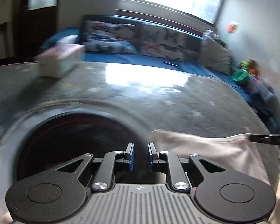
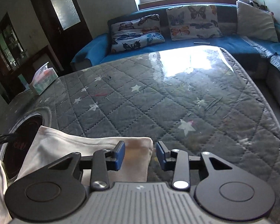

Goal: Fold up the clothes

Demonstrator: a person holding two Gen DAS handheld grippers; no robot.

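A white garment lies at the near left of the grey quilted table, partly over a round dark opening. My right gripper is open, its jaws standing either side of the garment's right corner, which has a brownish stain. In the left wrist view, which is blurred, my left gripper is open and empty above the round opening. The garment lies to its right. The tip of the other gripper shows at the garment's far right.
A tissue box stands at the table's far left edge. A blue sofa with butterfly cushions runs behind the table and along the right. A dark door and cabinet are at the left.
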